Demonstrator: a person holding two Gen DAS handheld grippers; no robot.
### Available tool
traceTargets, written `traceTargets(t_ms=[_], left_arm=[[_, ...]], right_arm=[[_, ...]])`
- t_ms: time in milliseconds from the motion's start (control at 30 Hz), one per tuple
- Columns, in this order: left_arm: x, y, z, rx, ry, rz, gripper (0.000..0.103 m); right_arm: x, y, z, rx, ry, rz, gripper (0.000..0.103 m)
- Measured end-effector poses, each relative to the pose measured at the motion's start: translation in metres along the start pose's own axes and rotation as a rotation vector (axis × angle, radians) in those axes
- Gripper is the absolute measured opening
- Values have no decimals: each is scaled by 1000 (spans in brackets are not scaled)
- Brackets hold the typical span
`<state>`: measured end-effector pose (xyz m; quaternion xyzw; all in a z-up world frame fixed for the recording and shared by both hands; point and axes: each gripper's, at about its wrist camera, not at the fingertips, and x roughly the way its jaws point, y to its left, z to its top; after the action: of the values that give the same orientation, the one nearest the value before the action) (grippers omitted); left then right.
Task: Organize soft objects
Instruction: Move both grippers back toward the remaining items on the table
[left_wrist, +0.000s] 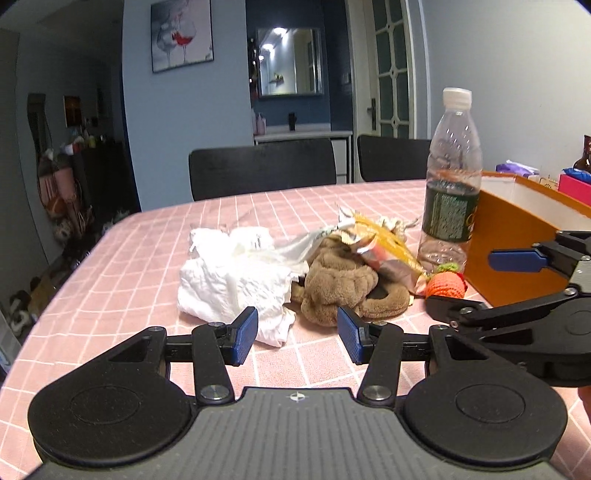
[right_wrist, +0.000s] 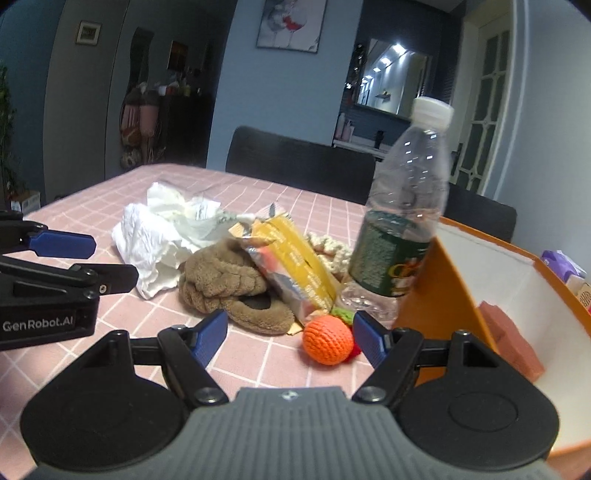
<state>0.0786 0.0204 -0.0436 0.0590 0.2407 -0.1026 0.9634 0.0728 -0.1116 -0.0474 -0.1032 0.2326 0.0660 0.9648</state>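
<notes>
Right wrist view: right tool (right_wrist: 290, 339) sits low over the pink checked-cloth surface (right_wrist: 92, 369), jaws wide and empty, with the orange crocheted ball with green and red trim (right_wrist: 327, 341) lying on the cloth just ahead, nearer the right finger than the left. Likely step: pick the ball and drop it in the open orange cardboard box with white lining (right_wrist: 461, 295), which is right beside it; a pinkish block already lies inside. To do it well, I'd centre the ball between the pads before closing, squeeze lightly since yarn gives, and lift clear of the box wall. Watch the clear plastic bottle with white cap and green label (right_wrist: 402, 221) standing upright just behind the ball and against the box; a bump could tip it. Left tool (left_wrist: 297, 332) is also open at a middling gap, nothing held, aimed at the seam between the crumpled white cloth (left_wrist: 229, 280) and the brown plush toy (left_wrist: 340, 280), just short of both. A yellow and silver foil wrapper (right_wrist: 291, 273) lies on the plush. Both tools point slightly downward, side by side, close together.
</notes>
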Motion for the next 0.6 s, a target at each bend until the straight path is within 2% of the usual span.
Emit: traceTargets(t_ms=[333, 433, 567, 600], left_arm=[[20, 8, 7, -15, 57, -6, 59], [23, 3, 11, 29, 46, -21, 59], [34, 3, 13, 59, 63, 34, 61], [37, 4, 14, 59, 71, 47, 64]], right_arm=[[38, 0, 4, 6, 54, 17, 69], [44, 0, 5, -5, 60, 4, 69], [48, 1, 1, -45, 65, -60, 69], [51, 1, 0, -54, 72, -69, 69]])
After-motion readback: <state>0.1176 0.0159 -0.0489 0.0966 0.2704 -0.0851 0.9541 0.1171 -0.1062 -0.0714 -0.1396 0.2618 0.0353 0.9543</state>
